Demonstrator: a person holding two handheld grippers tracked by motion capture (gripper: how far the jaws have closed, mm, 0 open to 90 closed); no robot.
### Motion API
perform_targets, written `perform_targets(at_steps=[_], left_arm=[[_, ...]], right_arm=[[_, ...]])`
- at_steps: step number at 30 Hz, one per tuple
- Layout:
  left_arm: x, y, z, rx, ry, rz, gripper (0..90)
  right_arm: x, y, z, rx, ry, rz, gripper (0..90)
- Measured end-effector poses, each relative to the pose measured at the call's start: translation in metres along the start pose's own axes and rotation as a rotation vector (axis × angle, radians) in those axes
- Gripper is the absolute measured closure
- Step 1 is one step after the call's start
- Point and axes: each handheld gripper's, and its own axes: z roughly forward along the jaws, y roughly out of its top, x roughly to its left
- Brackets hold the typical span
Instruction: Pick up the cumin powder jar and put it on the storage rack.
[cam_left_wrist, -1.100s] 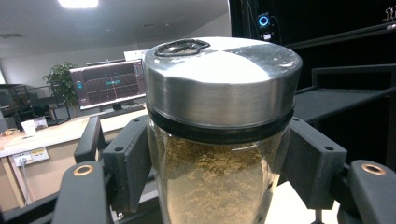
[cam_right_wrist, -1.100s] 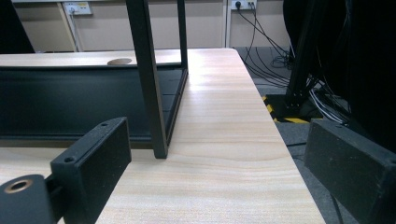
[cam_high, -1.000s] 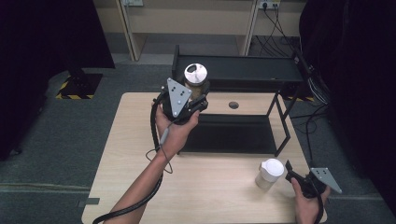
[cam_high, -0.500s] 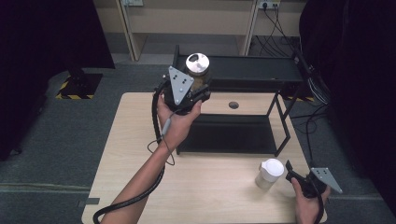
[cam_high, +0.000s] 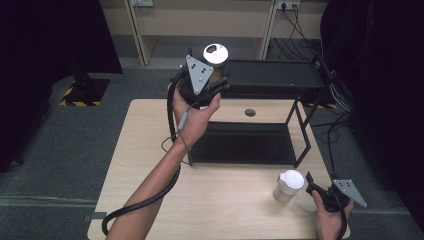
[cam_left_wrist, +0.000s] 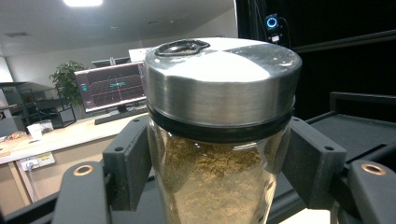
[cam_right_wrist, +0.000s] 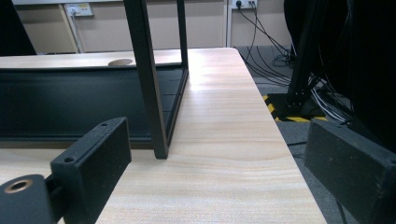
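A glass jar (cam_left_wrist: 217, 186) of brownish granules with a silver lid (cam_left_wrist: 219, 79) sits between my left gripper's (cam_left_wrist: 217, 154) two jaws, which are shut on its body. In the high view that jar (cam_high: 216, 55) is held up in the air by the left gripper (cam_high: 212, 75), at the near left end of the black rack's top shelf (cam_high: 272, 75). A second jar with a white lid (cam_high: 289, 186) stands on the table at the front right. Just to its right, my right gripper (cam_high: 315, 189) is low over the table. Its jaws stand open with nothing between them (cam_right_wrist: 224, 154).
The black metal rack has a lower tray (cam_high: 240, 142) on the wooden table (cam_high: 150, 150), and one of its legs (cam_right_wrist: 149, 79) stands right ahead of the right gripper. A round hole (cam_high: 250, 112) lies in the tabletop behind the tray. The table's right edge (cam_right_wrist: 289, 154) is close.
The left gripper has carried the silver-lidded jar higher and farther away, toward the rack's top shelf. The right gripper and the white-lidded jar have stayed put.
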Motion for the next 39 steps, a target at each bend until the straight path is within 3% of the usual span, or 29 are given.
perform_targets(at_steps=[8,14,22,29,31,39], left_arm=[[0.005,0.008,0.023,0.063,0.004,-0.022,30.7],[0.007,0.015,0.039,0.09,0.028,-0.063,30.7],[0.005,0.021,0.06,0.15,0.056,-0.069,30.7],[0.006,0.021,0.071,0.188,0.061,-0.1,30.7],[0.007,0.022,0.073,0.197,0.065,-0.127,30.7],[0.005,0.023,0.08,0.227,0.075,-0.124,30.7]], right_arm=[[0.0,0.0,0.0,-0.002,0.003,0.004,7.6],[0.0,0.0,0.0,0.0,0.003,0.001,7.6],[-0.001,0.0,0.0,0.001,0.005,0.001,7.6],[0.0,0.0,0.0,0.002,0.006,-0.005,7.6],[0.0,0.001,0.0,0.003,0.006,-0.007,7.5],[0.001,0.001,0.001,0.005,0.006,-0.013,7.6]])
